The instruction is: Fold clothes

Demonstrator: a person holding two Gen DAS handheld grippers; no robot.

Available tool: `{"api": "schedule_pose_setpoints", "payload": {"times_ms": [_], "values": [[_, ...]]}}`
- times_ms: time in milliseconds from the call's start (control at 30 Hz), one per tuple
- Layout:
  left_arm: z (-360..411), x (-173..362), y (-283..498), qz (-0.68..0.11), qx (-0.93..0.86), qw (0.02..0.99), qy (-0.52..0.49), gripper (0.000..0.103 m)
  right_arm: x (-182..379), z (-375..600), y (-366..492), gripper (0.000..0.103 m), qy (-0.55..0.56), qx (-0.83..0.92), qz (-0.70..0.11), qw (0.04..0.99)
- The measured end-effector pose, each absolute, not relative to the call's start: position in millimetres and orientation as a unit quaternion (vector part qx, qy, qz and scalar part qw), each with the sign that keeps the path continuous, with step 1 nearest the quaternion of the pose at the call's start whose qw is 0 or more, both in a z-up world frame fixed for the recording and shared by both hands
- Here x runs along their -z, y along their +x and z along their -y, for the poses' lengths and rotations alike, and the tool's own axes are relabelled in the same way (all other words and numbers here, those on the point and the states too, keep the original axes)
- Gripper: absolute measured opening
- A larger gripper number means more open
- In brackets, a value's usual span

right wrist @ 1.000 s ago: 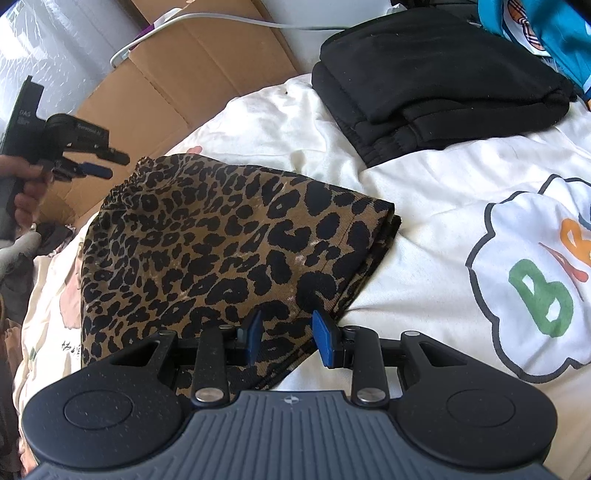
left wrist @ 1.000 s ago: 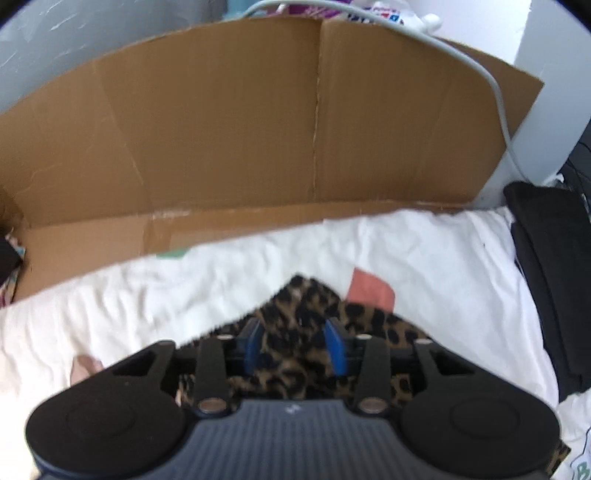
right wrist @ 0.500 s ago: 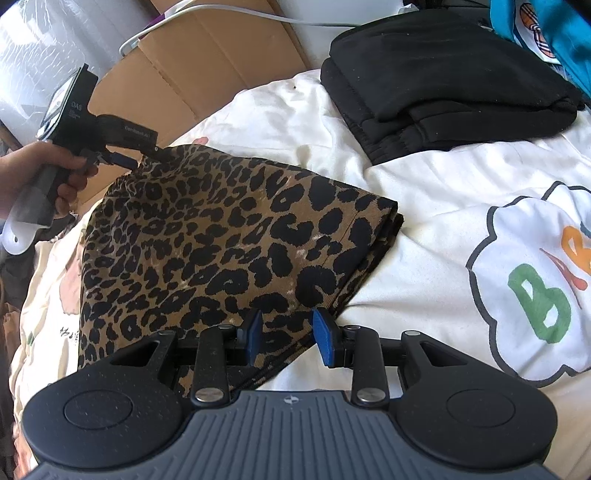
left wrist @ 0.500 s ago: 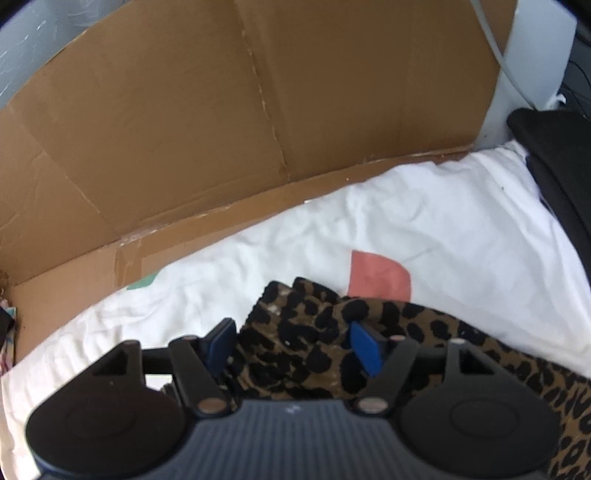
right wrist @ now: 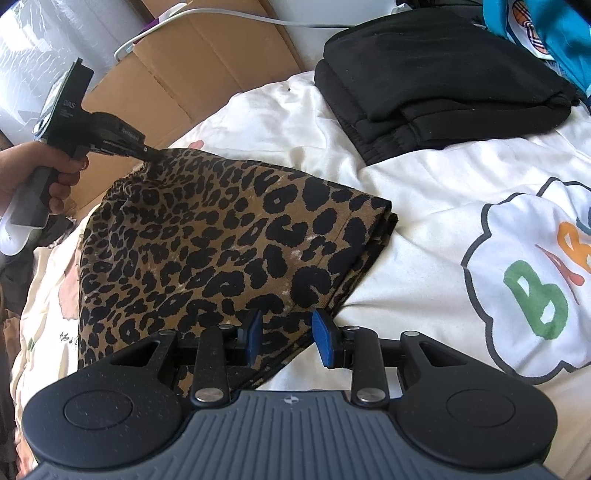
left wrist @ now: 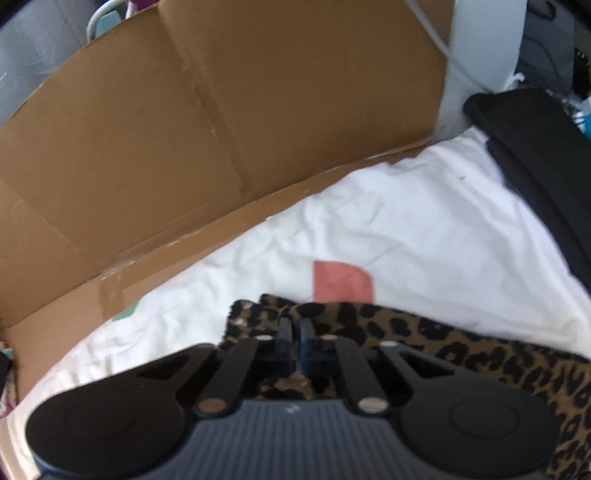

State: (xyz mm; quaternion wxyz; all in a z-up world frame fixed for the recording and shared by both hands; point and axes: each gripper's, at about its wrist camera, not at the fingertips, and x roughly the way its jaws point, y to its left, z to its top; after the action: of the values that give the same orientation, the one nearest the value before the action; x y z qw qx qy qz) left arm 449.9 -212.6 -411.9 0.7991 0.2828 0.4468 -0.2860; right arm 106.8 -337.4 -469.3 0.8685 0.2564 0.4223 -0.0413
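The right gripper (right wrist: 286,334) hovers with jaws spread over the folded leopard-print garment's (right wrist: 221,251) nearest edge on the bed (right wrist: 424,221). At 10 o'clock, the left gripper (left wrist: 295,332), open half a second ago, has clenched on its far corner, probably readying another fold. The garment's long axis runs from 7 to 1 o'clock.

1. Flattened cardboard (left wrist: 221,129) stands along the far side of a bed.
2. A white printed sheet (right wrist: 443,192) covers the bed.
3. A grey cable (right wrist: 229,14) runs over the cardboard.
4. Daylight brightens the sheet.
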Motion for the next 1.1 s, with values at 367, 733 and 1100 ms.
{"api": "schedule_pose_setpoints", "payload": {"times_ms": [367, 733, 1100], "values": [[212, 418, 459, -0.445, 0.249, 0.800, 0.317, 0.070, 471, 337, 108, 0.036, 0.255, 0.039, -0.424, 0.868], [206, 426, 465, -0.460, 0.274, 0.791, 0.296, 0.050, 473, 337, 105, 0.036, 0.253, 0.041, -0.425, 0.868], [212, 414, 455, -0.434, 0.305, 0.792, 0.303, 0.038, 469, 337, 107, 0.036, 0.250, 0.052, -0.432, 0.865]]}}
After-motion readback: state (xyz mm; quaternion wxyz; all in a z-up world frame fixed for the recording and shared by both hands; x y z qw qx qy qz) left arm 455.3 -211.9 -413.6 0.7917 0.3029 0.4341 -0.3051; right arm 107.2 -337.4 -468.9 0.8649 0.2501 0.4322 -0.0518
